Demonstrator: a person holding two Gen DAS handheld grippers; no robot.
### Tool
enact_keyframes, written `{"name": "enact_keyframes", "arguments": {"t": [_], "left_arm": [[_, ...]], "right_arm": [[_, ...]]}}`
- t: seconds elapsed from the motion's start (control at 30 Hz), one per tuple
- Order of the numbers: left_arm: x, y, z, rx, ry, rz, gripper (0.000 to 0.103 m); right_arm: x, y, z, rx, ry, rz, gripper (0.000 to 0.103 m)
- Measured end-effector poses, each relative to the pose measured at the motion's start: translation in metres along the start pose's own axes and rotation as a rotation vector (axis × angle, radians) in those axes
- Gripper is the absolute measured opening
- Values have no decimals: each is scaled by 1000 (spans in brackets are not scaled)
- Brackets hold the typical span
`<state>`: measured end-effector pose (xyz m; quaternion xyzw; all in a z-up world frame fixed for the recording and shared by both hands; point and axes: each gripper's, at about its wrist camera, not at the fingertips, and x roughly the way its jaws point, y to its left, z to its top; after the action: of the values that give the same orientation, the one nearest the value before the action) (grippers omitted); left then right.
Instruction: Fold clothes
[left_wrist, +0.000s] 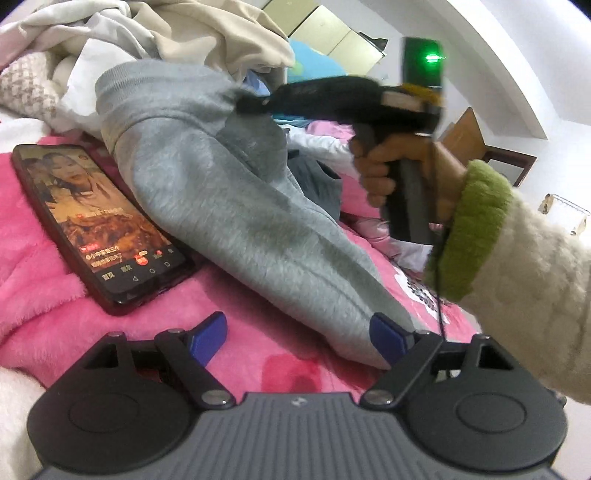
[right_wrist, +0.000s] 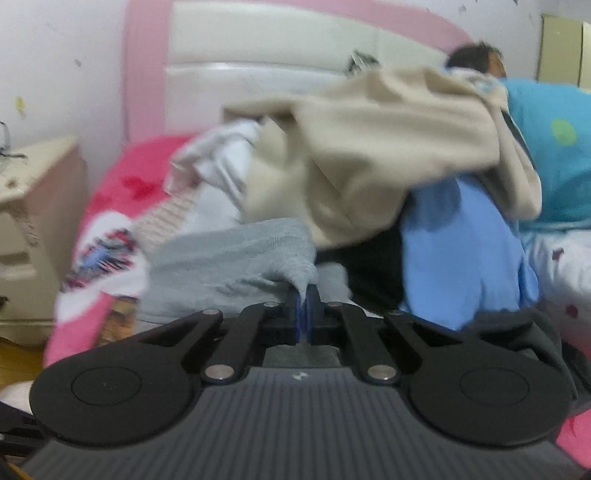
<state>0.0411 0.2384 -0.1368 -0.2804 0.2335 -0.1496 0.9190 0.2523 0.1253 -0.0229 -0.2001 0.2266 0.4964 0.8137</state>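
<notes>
Sweatpants (left_wrist: 207, 173) are laid diagonally across the blanket (left_wrist: 48, 295) on the bed, w/ a phone (left_wrist: 96, 225) just beside them on the left, touching the blanket. Behind both, a clothes pile (left_wrist: 155, 33) is heaped towards the headboard (right_wrist: 258, 48). A nightstand (right_wrist: 33, 206) is seen off the bed's left edge; a pillow (right_wrist: 554, 155) is propped at the pile's right.

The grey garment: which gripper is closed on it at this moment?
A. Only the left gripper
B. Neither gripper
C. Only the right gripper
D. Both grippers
C: the right gripper has its jaws shut on a fold of the grey garment, while the left gripper is open above the pink blanket.
</notes>
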Motion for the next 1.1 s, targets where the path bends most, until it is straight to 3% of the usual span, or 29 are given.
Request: {"name": "enact_keyframes", "arguments": {"t": [0.07, 0.13, 0.2, 0.33, 0.53, 0.63, 0.7, 0.93, 1.1], "left_arm": [[-2, 1, -1, -5, -3, -7, 86], [-1, 0, -1, -8, -2, -10, 86], [-2, -2, -1, -9, -1, -12, 86], [-9, -5, -7, -8, -1, -20, 86], [-13, -6, -13, 1, -1, -14, 86], [-22, -10, -22, 9, -1, -6, 86], [-25, -12, -24, 8, 0, 2, 86], [-42, -21, -26, -9, -4, 37, 86], [-64, -30, -22, -6, -32, 36, 86]], "right_arm": [[8, -2, 0, -2, 24, -10, 8], [13, 0, 0, -20, 34, -24, 19], [18, 0, 0, -32, 45, -33, 40], [25, -18, 3, 29, 74, 13, 50], [46, -54, 3, 230, 147, 178, 48], [51, -64, 0, 311, 165, 221, 32], [47, -63, 0, 332, 150, 226, 16], [-9, -59, -5, 395, -4, 321, 10], [-83, -55, -19, 383, -133, 356, 10]]}}
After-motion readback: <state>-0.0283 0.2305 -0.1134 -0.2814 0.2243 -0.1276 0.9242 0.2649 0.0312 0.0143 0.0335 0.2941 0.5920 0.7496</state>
